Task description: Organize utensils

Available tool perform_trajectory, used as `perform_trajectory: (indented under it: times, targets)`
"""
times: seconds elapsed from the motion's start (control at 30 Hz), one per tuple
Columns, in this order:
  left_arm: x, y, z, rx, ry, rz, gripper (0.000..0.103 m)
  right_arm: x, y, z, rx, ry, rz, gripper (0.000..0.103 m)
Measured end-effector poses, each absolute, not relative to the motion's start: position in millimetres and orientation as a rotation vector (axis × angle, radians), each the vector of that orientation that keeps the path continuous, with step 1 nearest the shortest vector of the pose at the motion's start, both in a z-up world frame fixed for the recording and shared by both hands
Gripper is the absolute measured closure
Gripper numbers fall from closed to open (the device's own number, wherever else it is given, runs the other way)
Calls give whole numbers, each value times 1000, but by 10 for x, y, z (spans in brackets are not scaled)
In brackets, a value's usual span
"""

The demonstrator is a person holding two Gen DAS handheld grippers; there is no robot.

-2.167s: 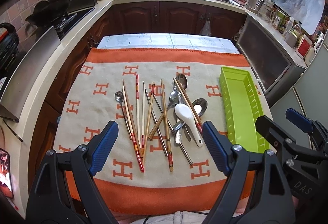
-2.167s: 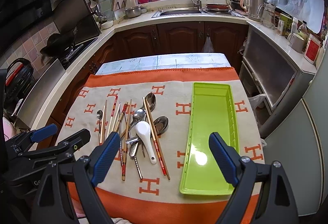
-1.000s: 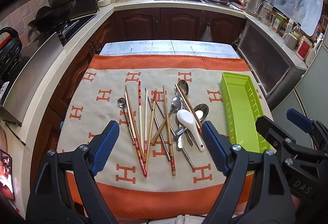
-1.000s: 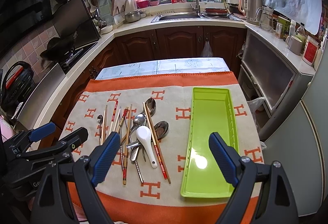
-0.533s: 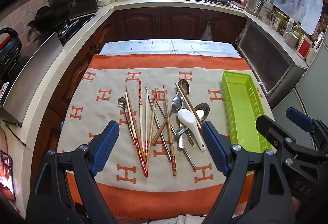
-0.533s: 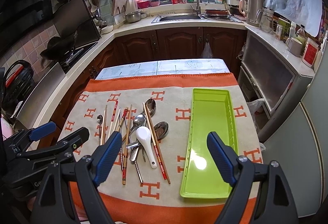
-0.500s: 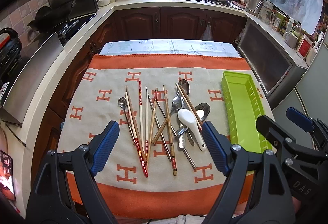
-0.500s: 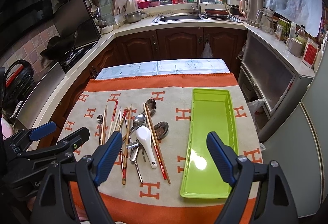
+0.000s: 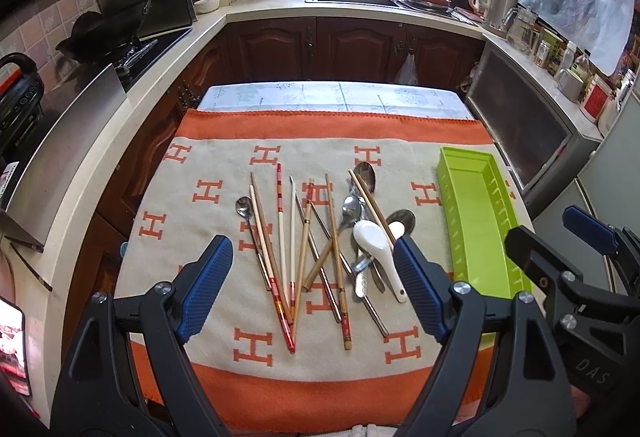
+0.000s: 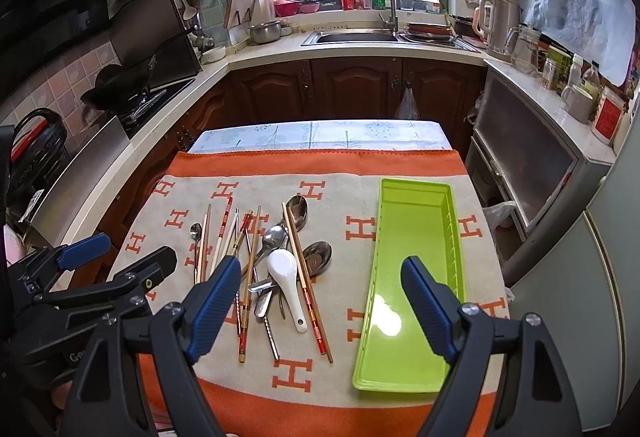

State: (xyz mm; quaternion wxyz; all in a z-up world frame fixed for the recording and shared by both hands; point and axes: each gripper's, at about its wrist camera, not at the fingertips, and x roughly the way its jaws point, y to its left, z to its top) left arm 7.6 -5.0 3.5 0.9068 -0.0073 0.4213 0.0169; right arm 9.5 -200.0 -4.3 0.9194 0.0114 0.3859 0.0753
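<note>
Not much has moved since the earlier frames, honestly: the pile of utensils sits in the same jumble and the view over it has only crept a touch. What did change is my right tool (image 10: pixel 320 301): its jaws have just been closing a little, with nothing between them, and they're now pretty much wide apart and gripping nothing. My left tool (image 9: pixel 310 277) is the same story, blue pads spread wide over the pile, holding nothing.

So where's the stuff? On the orange-and-beige H-patterned cloth (image 9: pixel 208 193) covering the bench, there's a fan of long wooden and bamboo chopsticks (image 9: pixel 306 233), some with red-banded ends, crossing over each other. Mixed in on their right are a few shiny metal spoons (image 9: pixel 365 173) and one white ceramic soup spoon (image 9: pixel 374 243) lying on top of the metal ones. A small metal teaspoon (image 9: pixel 243 206) lies on the left edge of the bunch. Well to the right of it all, the long lime-green plastic tray (image 10: pixel 452 237) has nothing in it.

My read: sorting hasn't started. Both tools are hovering short of the pile, apart from everything. I'd guess the white spoon goes first since it's on top and nearest the tray, but those crossed chopsticks will probably shift when anything gets lifted.
</note>
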Motion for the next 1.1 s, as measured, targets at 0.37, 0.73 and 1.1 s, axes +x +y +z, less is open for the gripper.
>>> perform_trajectory:
  times: [0.37, 0.73, 1.1]
  targets:
    - [389, 409, 217, -11, 829, 31, 22, 329, -1886, -5, 26, 835, 217, 27]
    - [931, 1052, 89, -112, 989, -47, 22, 940, -1723, -108, -33, 938, 258, 44]
    - [1263, 1293, -1012, -133, 1198, 24, 38, 1370, -1509, -621, -20, 1116, 320, 51]
